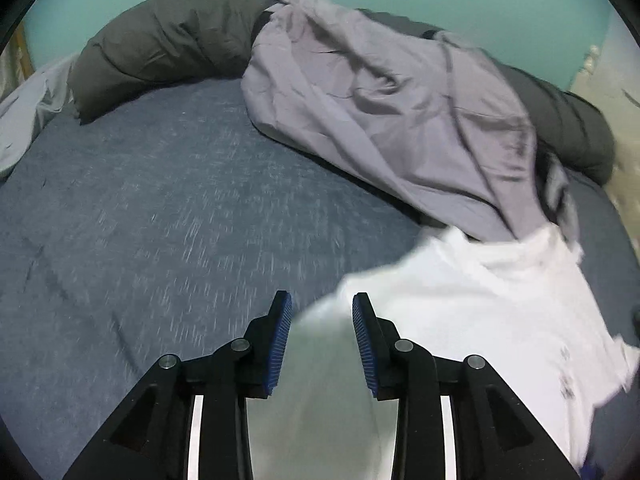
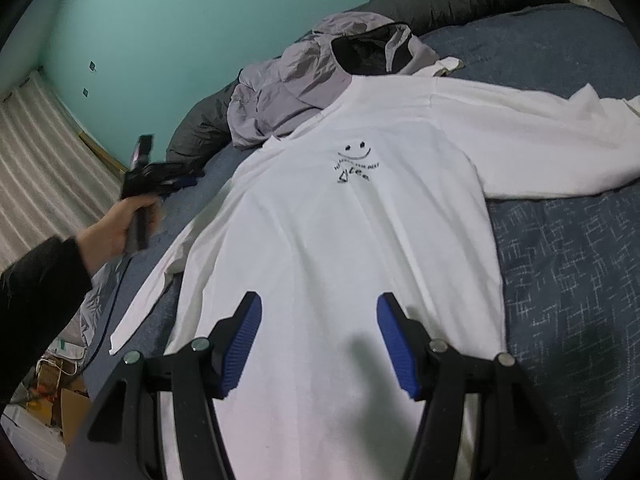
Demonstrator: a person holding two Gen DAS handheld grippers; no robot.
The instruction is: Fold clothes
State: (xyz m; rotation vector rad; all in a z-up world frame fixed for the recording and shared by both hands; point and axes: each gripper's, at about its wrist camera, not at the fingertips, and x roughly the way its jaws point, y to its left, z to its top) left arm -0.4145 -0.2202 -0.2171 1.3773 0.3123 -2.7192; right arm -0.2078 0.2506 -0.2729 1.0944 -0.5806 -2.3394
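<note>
White long-sleeve tee [image 2: 340, 232]: laid flat, print side up, on blue-grey bedsheet [image 2: 560, 264]. Smiley and lettering near chest, readable only in part. Collar end toward far side of bed, touching lilac garment [image 2: 280, 92] heaped there. One sleeve spread out wide to the right in right wrist view, cuff near bed's edge. Other sleeve lying down along the body's left side, narrow, w/ end near the hem; looks partly turned in, but cannot tell if that counts as a fold.

Left gripper [image 1: 322, 336]: lifted clear over the bed, pads apart, nothing pinched; white cloth blurred beneath and between the pads, not pressed by them. Seen also from right wrist view, held in a person's hand [image 2: 124, 224] w/ dark sleeve, up above the tee's left side, apart from the fabric.

Right gripper [image 2: 318, 340]: above lower body of tee, pads apart, no cloth between them; contact w/ fabric not evident.

Other stock: dark grey padded bedding [image 1: 160, 40] rolled along the wall side; lilac garment unfolded, crumpled.

Progress, est.: early. Tee spread and smoothed, ready for folding. Right sleeve not yet brought in, body not yet doubled over. Lilac garment untouched as far as visible. Most of job left: sleeves in, hem to collar, then next item.
</note>
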